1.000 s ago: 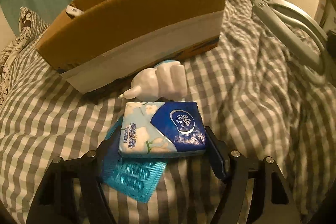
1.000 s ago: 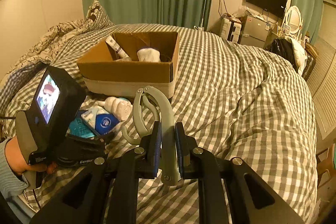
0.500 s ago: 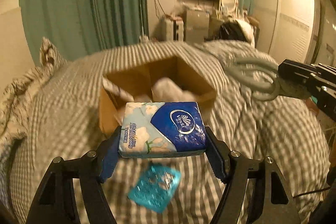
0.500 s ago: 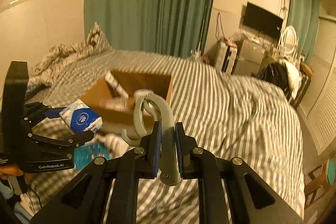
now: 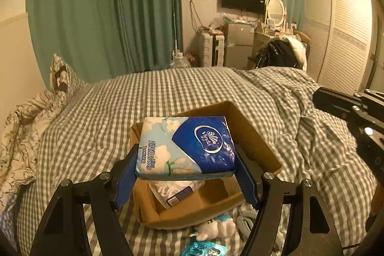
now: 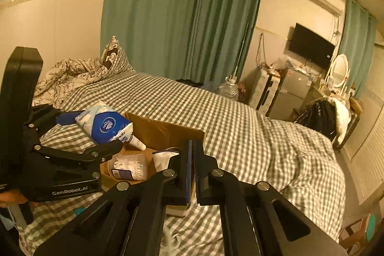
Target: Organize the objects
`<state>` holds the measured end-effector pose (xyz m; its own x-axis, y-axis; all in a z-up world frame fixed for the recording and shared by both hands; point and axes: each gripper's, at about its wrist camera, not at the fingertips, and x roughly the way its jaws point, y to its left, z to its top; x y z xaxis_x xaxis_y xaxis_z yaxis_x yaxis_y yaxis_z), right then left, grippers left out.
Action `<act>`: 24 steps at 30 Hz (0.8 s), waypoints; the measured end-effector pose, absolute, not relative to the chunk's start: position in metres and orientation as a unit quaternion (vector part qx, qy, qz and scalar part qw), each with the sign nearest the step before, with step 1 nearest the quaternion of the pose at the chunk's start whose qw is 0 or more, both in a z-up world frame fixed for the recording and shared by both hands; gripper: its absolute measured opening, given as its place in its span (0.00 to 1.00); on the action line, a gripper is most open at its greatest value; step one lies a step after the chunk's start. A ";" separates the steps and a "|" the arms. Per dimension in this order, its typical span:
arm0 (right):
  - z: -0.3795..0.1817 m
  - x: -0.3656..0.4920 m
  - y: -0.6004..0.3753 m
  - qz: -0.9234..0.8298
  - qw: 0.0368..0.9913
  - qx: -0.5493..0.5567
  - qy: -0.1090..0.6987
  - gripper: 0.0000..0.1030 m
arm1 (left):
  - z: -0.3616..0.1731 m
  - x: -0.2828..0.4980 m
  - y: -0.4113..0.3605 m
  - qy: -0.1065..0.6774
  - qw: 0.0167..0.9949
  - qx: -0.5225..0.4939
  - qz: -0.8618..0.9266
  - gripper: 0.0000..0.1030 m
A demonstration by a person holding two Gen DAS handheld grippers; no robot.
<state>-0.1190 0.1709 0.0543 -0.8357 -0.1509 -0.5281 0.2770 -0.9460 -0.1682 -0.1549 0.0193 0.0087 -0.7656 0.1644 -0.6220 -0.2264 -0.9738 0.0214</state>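
The left hand-held gripper (image 5: 186,168) pinches a tissue pack (image 5: 186,149) by its sides, above the open cardboard box (image 5: 252,136) on the bed (image 5: 168,92). The right hand-held gripper (image 6: 193,172) is pressed together, empty.

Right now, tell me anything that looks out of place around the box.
A white plush toy and a teal foil packet lie loose on the checked bedcover, just outside the cardboard box at its near wall, while other items sit inside it.
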 end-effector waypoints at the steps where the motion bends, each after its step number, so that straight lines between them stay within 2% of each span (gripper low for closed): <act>1: 0.051 -0.127 0.172 -0.949 0.115 0.269 0.117 0.02 | 0.003 -0.162 0.018 0.045 0.101 -0.333 0.936 0.73; 6: 0.033 -0.156 0.174 -0.941 0.134 0.295 0.096 0.02 | -0.026 -0.191 0.014 0.028 0.100 -0.362 0.927 0.73; 8: 0.023 -0.165 0.172 -0.938 0.139 0.303 0.092 0.02 | -0.036 -0.200 0.014 0.024 0.102 -0.372 0.922 0.76; 11: 0.010 -0.174 0.171 -0.934 0.142 0.315 0.088 0.02 | -0.045 -0.209 0.014 0.027 0.087 -0.380 0.921 0.93; 13: 0.004 -0.175 0.172 -0.933 0.142 0.321 0.085 0.05 | -0.047 -0.210 0.012 0.027 0.079 -0.375 0.923 0.96; 14: 0.001 -0.175 0.174 -0.932 0.139 0.323 0.082 0.13 | -0.046 -0.210 0.011 0.027 0.079 -0.374 0.924 0.96; 15: 0.000 -0.174 0.176 -0.933 0.137 0.323 0.080 0.28 | -0.044 -0.209 0.010 0.026 0.078 -0.374 0.924 0.96; 17: 0.001 -0.170 0.183 -0.936 0.131 0.319 0.072 0.45 | -0.040 -0.206 0.006 0.023 0.074 -0.374 0.924 0.97; 20: 0.010 -0.160 0.191 -0.940 0.128 0.311 0.062 0.46 | -0.027 -0.196 0.004 0.017 0.073 -0.367 0.927 0.97; 24: 0.030 -0.135 0.197 -0.946 0.124 0.293 0.063 0.55 | -0.006 -0.173 0.000 0.012 0.073 -0.357 0.931 0.97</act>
<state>-0.1350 0.1970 0.0304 -0.7973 -0.1973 -0.5704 0.2715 -0.9613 -0.0469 -0.1728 0.0000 -0.0065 -0.7350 0.1266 -0.6662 -0.1439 -0.9892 -0.0292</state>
